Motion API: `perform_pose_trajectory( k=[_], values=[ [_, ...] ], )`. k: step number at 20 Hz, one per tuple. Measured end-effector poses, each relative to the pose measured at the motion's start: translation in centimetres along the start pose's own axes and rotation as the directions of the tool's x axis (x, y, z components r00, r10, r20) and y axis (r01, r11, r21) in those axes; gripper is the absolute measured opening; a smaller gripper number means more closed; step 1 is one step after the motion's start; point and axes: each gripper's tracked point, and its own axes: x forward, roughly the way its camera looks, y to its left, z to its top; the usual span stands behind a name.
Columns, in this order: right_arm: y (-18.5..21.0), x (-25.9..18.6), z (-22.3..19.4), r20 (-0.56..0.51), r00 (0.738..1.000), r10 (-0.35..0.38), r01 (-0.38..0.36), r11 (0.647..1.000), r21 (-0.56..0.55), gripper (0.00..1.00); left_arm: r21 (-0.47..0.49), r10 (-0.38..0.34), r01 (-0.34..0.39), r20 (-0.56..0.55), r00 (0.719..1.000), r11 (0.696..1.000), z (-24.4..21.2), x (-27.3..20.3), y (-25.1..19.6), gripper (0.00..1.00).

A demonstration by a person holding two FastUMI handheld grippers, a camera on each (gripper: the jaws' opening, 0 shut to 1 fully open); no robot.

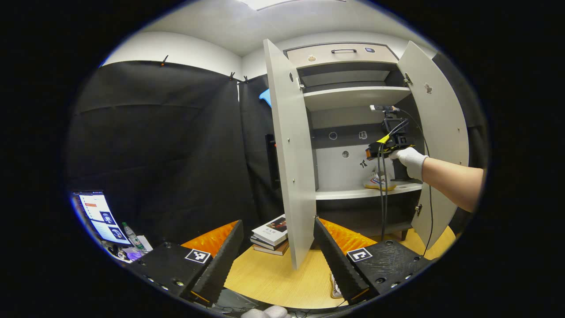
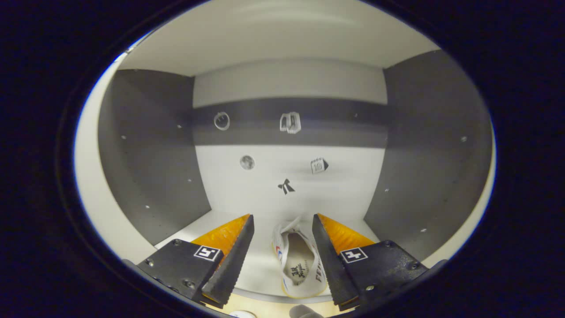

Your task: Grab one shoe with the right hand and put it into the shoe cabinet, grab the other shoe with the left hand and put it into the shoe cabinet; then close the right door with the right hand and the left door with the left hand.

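Observation:
The shoe cabinet [image 1: 353,97] stands on the table with its left door [image 1: 289,154] and right door [image 1: 437,132] swung wide. A white shoe [image 1: 378,181] with coloured trim rests on the middle shelf. Just above it, a gloved hand holds my right gripper [image 1: 385,151], clear of the shoe. In the right gripper view that shoe [image 2: 298,265] lies on the shelf [image 2: 198,234] below my open right gripper [image 2: 282,217], untouched by the fingers. My left gripper [image 1: 278,221] is open and holds nothing, low in front of the left door. The other shoe [image 1: 336,287] peeks out on the table beneath its finger.
A stack of books [image 1: 271,234] lies on the wooden table [image 1: 273,278] left of the left door. At far left stand a lit monitor [image 1: 99,216] and a small bottle [image 1: 131,236]. A drawer with a handle [image 1: 343,51] tops the cabinet.

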Motion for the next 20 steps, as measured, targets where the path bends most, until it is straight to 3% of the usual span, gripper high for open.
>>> perform_pose_trajectory(
  k=[3,8,15,18,19,20],
  values=[
    [0.4,-6.6,0.7,0.12,0.993,0.023,-0.025,1.0,0.016,1.0,-0.004,-0.05,0.05,0.016,0.999,0.999,0.0,0.2,-0.4,0.97],
    [-0.4,-18.7,-1.4,0.241,0.97,0.045,-0.06,0.997,0.053,0.99,0.01,-0.153,0.153,0.039,0.987,0.988,0.2,0.9,-1.5,0.96],
    [-4.4,-31.6,-9.2,0.21,0.977,-0.049,0.039,0.998,0.05,0.99,0.034,-0.283,0.282,0.069,0.956,0.959,0.4,-0.3,-4.2,0.96],
    [-5.9,-34.2,-10.6,0.191,0.977,-0.093,0.081,0.994,0.069,1.0,0.051,-0.327,0.324,0.069,0.942,0.945,-0.1,-0.4,-5.6,0.96],
    [-6.0,-34.7,-11.2,0.181,0.979,-0.093,0.08,0.993,0.082,1.0,0.043,-0.344,0.342,0.063,0.937,0.939,-0.7,-0.2,-6.2,1.0],
    [-6.2,-35.0,-11.4,0.176,0.98,-0.097,0.083,0.993,0.085,1.0,0.039,-0.353,0.351,0.051,0.934,0.935,-1.7,0.0,-6.8,0.96]
  ],
)
